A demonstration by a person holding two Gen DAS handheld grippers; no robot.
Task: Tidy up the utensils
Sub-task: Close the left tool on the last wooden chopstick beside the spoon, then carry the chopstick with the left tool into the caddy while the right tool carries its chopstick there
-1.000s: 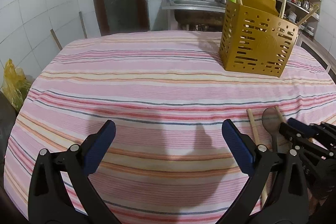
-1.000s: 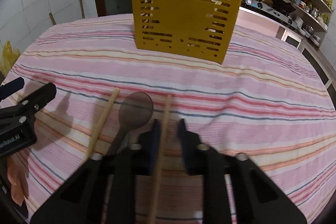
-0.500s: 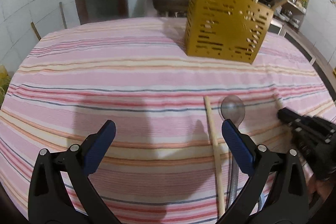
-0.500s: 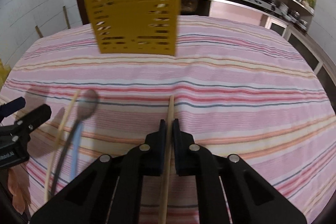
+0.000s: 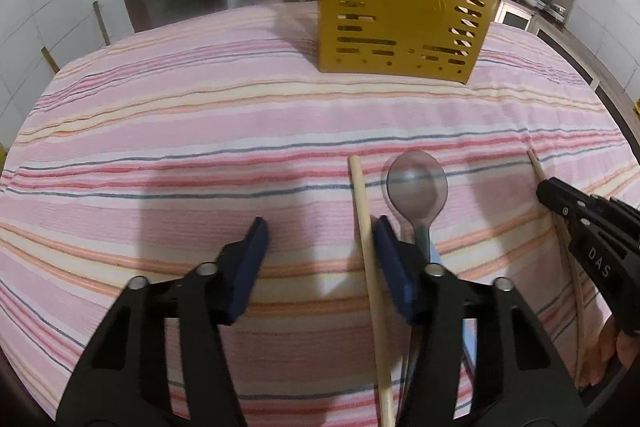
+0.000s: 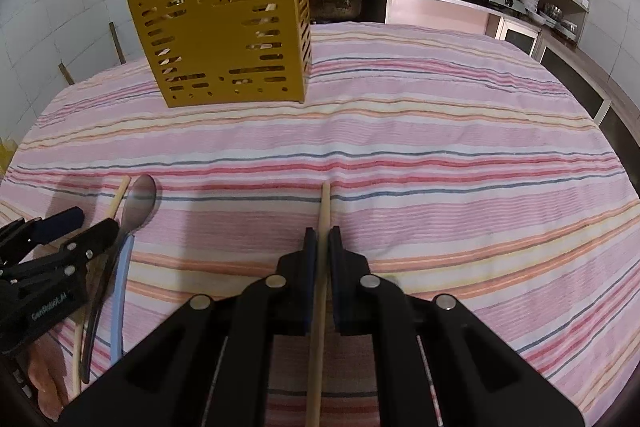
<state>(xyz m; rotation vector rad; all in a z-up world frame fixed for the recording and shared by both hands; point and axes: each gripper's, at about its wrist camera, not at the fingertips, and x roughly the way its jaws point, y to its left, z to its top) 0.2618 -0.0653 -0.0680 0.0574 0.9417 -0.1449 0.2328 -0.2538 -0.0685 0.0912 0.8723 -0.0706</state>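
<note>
Near the yellow holder (image 6: 228, 31), the right tool (image 6: 322, 239) grips a chopstick (image 6: 320, 291); the left tool (image 5: 318, 239), just closing, straddles another chopstick (image 5: 370, 267), not yet clamped.

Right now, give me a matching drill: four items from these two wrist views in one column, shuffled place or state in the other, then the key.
1. right gripper
2. left gripper
3. spoon
4. yellow caddy

A. stands upright at the far side of the cloth, sticks inside
B. shut on a chopstick
C. lies flat just right of the left gripper's right finger
D. jaws just been closing, a chopstick between them, not yet pinched

Pairs: 1-B, 2-D, 3-C, 4-A
</note>
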